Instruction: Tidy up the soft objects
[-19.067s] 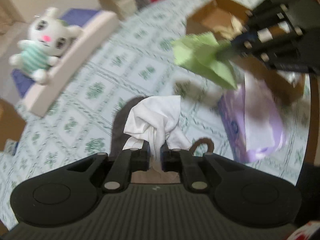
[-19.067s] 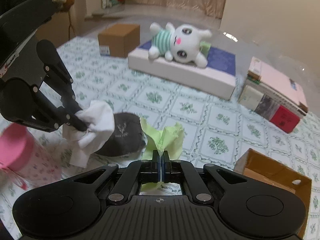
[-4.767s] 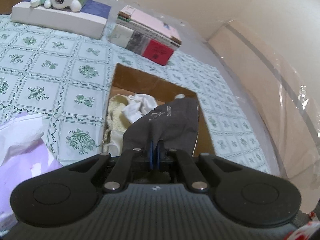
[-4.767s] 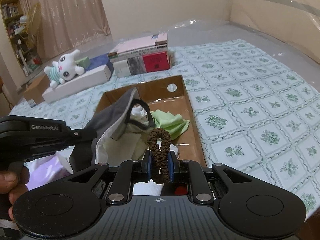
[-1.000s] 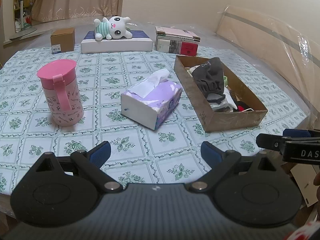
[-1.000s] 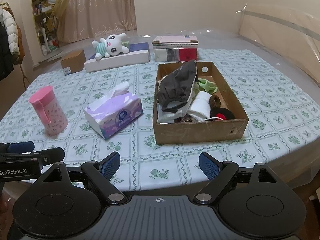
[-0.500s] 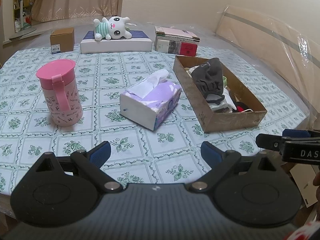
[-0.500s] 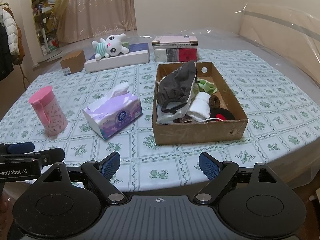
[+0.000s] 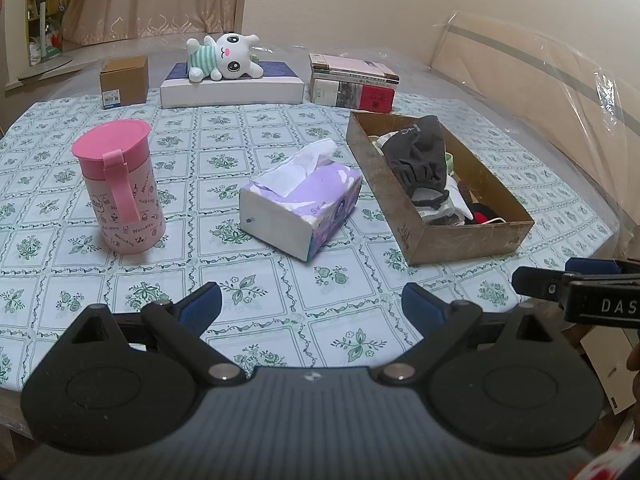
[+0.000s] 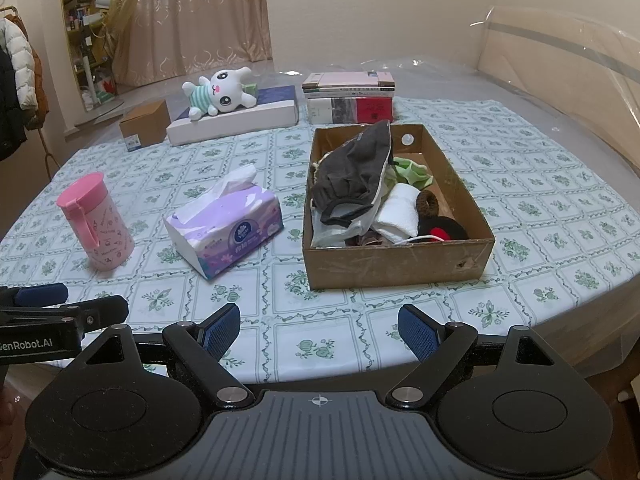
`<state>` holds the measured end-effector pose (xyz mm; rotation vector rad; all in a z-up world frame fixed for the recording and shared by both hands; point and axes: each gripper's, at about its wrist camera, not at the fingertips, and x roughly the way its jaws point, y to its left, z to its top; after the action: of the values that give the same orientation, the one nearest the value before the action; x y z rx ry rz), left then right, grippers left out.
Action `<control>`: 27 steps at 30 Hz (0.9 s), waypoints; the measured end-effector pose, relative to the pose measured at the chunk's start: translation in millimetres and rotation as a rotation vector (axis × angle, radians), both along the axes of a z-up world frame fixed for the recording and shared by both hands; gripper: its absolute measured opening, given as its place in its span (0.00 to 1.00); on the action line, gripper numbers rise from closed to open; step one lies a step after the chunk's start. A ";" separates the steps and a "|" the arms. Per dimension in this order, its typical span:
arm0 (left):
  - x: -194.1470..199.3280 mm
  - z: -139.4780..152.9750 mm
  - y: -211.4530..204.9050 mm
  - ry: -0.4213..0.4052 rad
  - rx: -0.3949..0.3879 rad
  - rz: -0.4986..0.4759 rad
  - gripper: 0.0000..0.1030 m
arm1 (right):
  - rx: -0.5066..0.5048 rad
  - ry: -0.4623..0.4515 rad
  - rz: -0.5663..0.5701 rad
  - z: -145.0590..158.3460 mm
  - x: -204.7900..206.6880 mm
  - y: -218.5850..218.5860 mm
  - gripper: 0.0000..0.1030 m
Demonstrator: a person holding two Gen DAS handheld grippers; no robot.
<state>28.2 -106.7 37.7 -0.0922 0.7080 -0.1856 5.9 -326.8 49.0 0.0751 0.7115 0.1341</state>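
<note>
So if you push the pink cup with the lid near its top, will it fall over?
Probably it could tip. The pink cup stands upright and is taller than it is wide, so a high push may topple it. Its base flares wider than the lid, which should help. The handle may stop it rolling far.

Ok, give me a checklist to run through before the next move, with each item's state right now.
1. Left gripper open and empty: ok.
2. Right gripper open and empty: ok.
3. Gray cloth, white cloth, green cloth and brown hair tie inside the cardboard box: ok.
4. No loose cloth left on the tablecloth around the box: ok.
5. Plush rabbit in the box: not ok, it lies on the flat white box at the far side.
6. Whether the plush rabbit would fit in the box: cannot tell.
</note>
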 end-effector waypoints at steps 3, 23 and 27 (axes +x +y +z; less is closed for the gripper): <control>0.0 0.0 0.2 -0.001 0.000 0.000 0.93 | 0.000 0.000 0.001 0.1 0.0 0.2 0.83; 0.6 0.3 -1.0 -0.002 0.003 -0.004 0.93 | 0.000 -0.001 0.000 0.6 0.8 -0.1 0.83; 1.0 0.4 -1.5 -0.001 0.003 -0.006 0.93 | 0.000 -0.001 -0.001 0.7 0.8 0.3 0.83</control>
<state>29.3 -108.2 38.1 -0.0872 0.7074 -0.1900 6.8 -326.6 49.7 0.0752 0.7104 0.1332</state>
